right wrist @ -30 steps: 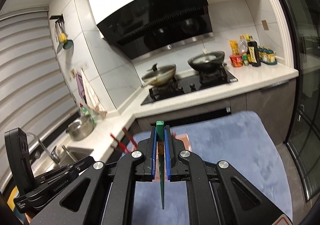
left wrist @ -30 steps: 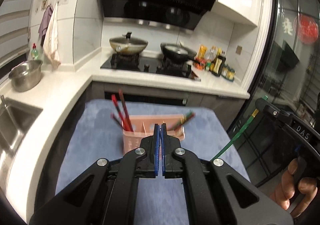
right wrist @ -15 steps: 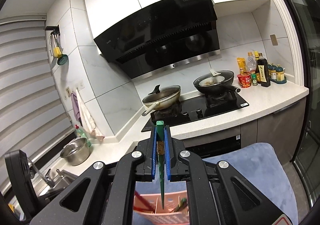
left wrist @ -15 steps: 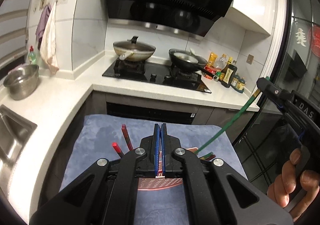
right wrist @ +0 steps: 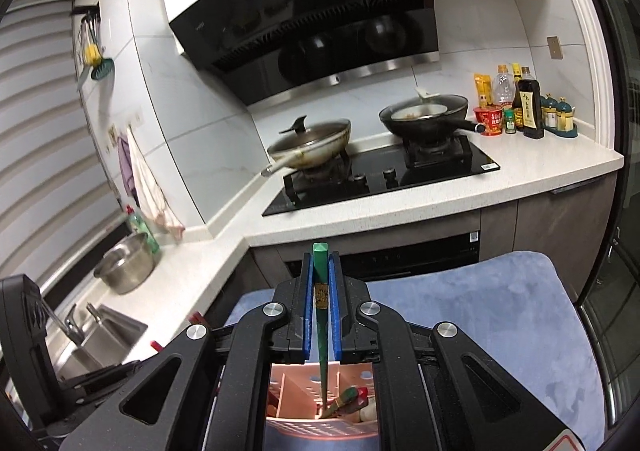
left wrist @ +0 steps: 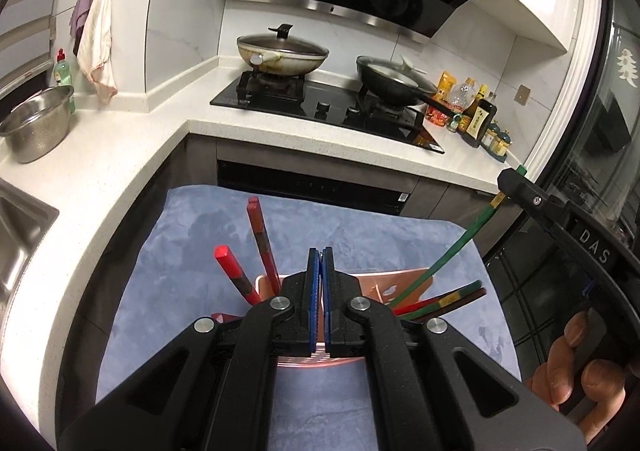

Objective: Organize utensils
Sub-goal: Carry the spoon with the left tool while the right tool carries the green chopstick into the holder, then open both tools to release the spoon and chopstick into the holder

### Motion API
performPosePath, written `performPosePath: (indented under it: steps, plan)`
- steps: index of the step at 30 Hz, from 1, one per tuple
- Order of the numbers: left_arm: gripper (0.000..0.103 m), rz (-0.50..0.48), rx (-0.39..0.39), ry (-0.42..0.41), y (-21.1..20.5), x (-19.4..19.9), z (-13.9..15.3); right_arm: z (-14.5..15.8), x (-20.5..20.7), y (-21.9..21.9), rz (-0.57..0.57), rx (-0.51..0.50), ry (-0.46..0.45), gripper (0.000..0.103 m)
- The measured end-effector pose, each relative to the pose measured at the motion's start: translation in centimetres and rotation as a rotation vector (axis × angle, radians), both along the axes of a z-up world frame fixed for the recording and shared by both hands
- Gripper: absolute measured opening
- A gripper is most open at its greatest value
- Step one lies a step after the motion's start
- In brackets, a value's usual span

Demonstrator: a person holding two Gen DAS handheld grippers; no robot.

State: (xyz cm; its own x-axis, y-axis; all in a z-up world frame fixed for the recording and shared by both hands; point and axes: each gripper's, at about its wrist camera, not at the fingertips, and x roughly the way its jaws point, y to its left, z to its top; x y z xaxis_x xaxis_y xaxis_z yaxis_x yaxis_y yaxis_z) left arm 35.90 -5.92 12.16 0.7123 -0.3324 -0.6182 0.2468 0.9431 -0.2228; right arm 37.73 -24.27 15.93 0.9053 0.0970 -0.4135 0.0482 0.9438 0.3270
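A pink utensil holder (left wrist: 384,285) stands on a blue cloth (left wrist: 200,235). Red chopsticks (left wrist: 262,239) lean in its left compartment; green and dark chopsticks (left wrist: 448,297) lean in its right one. My left gripper (left wrist: 320,263) is shut and empty just above the holder's near side. My right gripper (right wrist: 321,271) is shut on a green chopstick (right wrist: 322,331), whose lower tip reaches down into the holder (right wrist: 296,391). In the left wrist view the right gripper (left wrist: 514,181) holds that chopstick (left wrist: 460,247) slanting into the right compartment.
The white counter (left wrist: 92,171) runs left and behind, with a sink (left wrist: 16,227), a steel bowl (left wrist: 36,123), a stove with a lidded wok (left wrist: 282,55) and a black pan (left wrist: 392,83), and sauce bottles (left wrist: 480,119). A glass door (left wrist: 592,155) stands at right.
Both grippers moved closer over the holder. The right gripper brought the green chopstick down until its tip entered the right compartment. The left gripper stayed shut.
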Motion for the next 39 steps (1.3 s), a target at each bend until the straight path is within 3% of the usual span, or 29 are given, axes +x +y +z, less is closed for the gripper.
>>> performPosePath:
  steps: [7, 11, 26, 39]
  plan:
    - [0.002, 0.012, -0.002, 0.028, 0.0, 0.8, -1.1, -1.6, 1.0, 0.7, 0.022, -0.016, 0.051, 0.008]
    - [0.025, 0.034, 0.004, 0.019, 0.1, 0.7, -1.1, -1.8, 0.9, 0.6, 0.012, -0.008, 0.055, 0.02]
    - [0.026, 0.053, 0.062, -0.04, 0.1, -2.0, 0.0, -0.9, -2.0, 2.2, 0.043, -0.085, 0.054, 0.024]
    - [0.028, 0.087, 0.132, -0.026, 0.9, -6.5, -1.2, -3.7, -8.0, 3.9, 0.067, -0.111, 0.164, 0.026]
